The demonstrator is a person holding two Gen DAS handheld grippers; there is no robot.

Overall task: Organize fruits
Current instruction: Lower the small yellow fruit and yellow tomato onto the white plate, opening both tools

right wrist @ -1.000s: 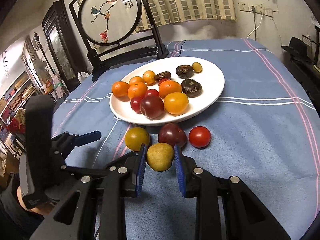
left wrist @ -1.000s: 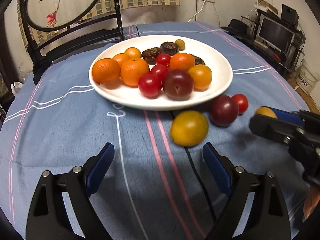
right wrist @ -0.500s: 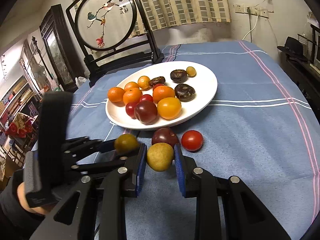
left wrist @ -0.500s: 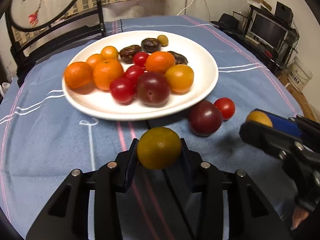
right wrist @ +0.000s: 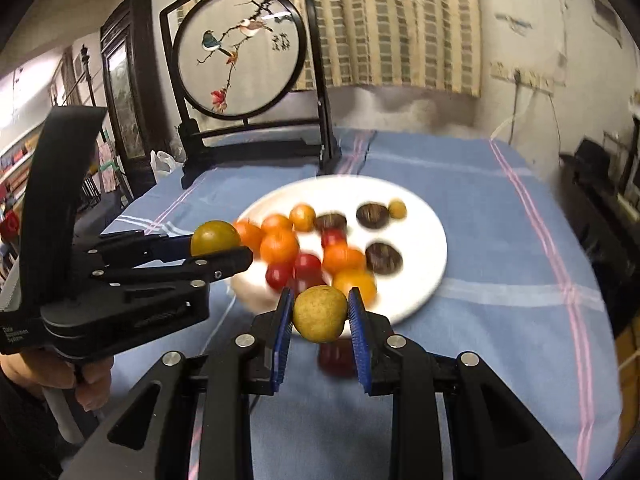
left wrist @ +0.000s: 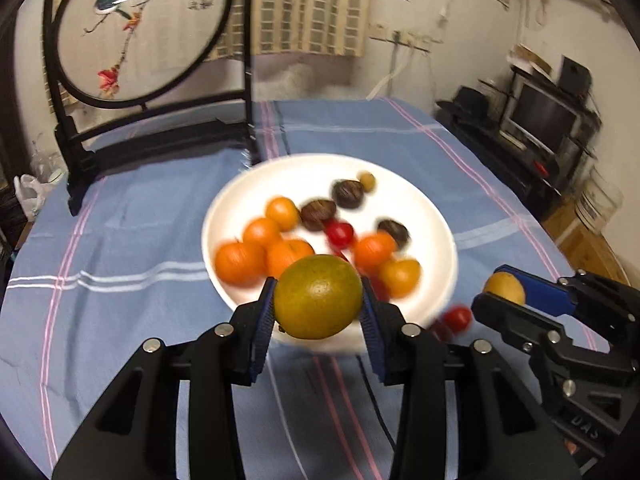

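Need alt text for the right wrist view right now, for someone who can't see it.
The right gripper clamps a small yellow pear in front of a white plate of fruit on a blue tablecloth. At left, the left gripper holds a yellow-green citrus.

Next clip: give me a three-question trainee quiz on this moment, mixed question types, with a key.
1. True or false: both grippers are empty.
2. Multiple choice: the white plate sits on (A) bare wood, (B) a blue striped cloth, (C) a metal tray.
3. Short answer: what does each gripper hold?

Key
1. False. Each is shut on a fruit.
2. B.
3. The left gripper holds a greenish-yellow citrus fruit; the right gripper holds a small yellow pear-like fruit. Both fruits are lifted off the cloth, in front of the plate's near rim.
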